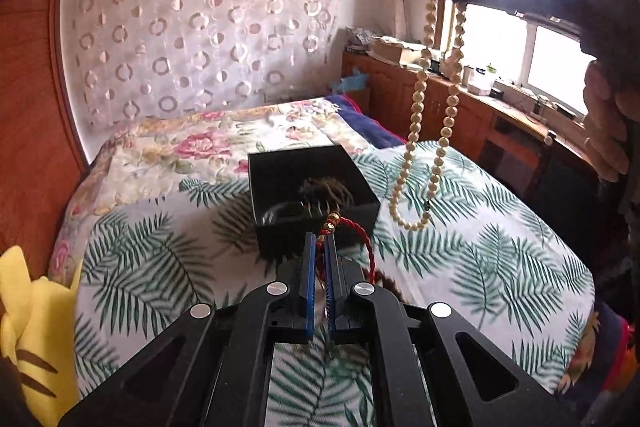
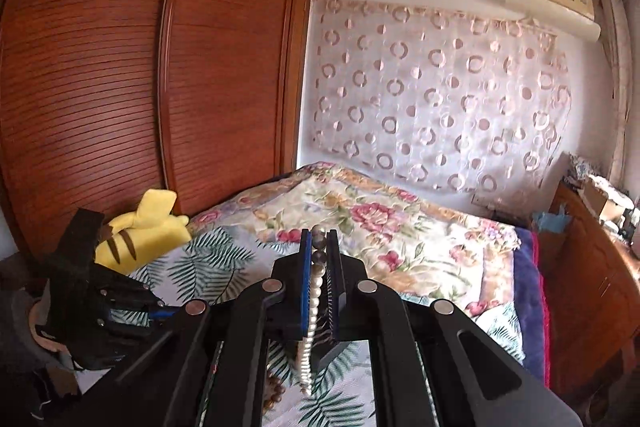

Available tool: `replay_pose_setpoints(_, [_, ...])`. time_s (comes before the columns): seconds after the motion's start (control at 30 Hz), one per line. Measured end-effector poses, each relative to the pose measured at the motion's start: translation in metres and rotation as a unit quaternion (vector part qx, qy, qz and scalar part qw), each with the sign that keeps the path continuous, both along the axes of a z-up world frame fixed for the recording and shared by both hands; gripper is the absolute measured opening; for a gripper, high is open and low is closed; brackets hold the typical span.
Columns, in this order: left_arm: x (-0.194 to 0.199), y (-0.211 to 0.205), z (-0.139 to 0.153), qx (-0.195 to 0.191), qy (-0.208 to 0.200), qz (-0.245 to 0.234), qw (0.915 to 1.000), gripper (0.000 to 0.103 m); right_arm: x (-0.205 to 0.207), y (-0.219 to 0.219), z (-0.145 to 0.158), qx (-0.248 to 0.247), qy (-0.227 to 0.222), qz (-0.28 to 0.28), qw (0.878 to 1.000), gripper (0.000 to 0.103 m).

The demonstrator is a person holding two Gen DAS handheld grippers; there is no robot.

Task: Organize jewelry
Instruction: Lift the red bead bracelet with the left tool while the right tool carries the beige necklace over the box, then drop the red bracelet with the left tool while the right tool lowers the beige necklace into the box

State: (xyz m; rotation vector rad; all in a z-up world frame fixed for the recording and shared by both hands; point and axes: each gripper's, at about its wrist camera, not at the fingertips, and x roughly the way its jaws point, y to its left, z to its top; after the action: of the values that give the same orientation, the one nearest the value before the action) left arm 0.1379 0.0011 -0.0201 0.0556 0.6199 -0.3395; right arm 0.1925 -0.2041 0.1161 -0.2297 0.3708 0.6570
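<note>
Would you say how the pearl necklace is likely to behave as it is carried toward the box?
The pearl necklace hangs limp in a long loop from the right gripper, so it is probably floppy and apt to swing. Its round beads look smooth, so it may slip through the pads. Lowered into the black box, it would likely pile up.

The contents of your box [image 1: 312, 187] are too dark to identify. Your left fingers [image 1: 309, 267] hide part of the red cord [image 1: 362, 239]. In the right wrist view, the pearls [image 2: 314, 307] run out of sight below the fingers [image 2: 306, 267]. The plush [image 1: 28, 327] is cut by the frame edge.
</note>
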Motion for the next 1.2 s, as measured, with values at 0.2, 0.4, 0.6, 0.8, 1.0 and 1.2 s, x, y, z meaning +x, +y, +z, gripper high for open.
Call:
replay_pose_setpoints(0.2, [0.028, 0.0, 0.005, 0.0, -0.005, 0.014, 0.9999, 0.003, 0.019, 0.012, 0.015, -0.006, -0.013, -0.012, 1.0, 0.008])
replay_pose_setpoints(0.4, [0.056, 0.002, 0.005, -0.009, -0.001, 0.024, 0.9997, 0.003, 0.04, 0.025, 0.005, -0.027, -0.001, -0.022, 0.999, 0.008])
replay_pose_setpoints(0.6, [0.084, 0.002, 0.002, -0.011, 0.002, 0.034, 0.9994, 0.003, 0.056, 0.034, -0.041, -0.064, 0.044, -0.027, 0.997, 0.008])
replay_pose_setpoints(0.8, [0.113, -0.003, -0.005, -0.011, 0.012, 0.04, 0.9991, 0.003, 0.066, 0.037, -0.083, -0.069, 0.094, -0.026, 0.993, 0.008])
replay_pose_setpoints(1.0, [0.129, -0.008, -0.018, -0.006, 0.026, 0.044, 0.9987, 0.004, 0.068, 0.041, -0.11, -0.073, 0.126, -0.027, 0.989, 0.009])
replay_pose_setpoints(1.2, [0.127, -0.009, -0.019, -0.004, 0.027, 0.047, 0.9985, 0.01, 0.065, 0.041, -0.119, -0.071, 0.135, -0.02, 0.988, 0.02])
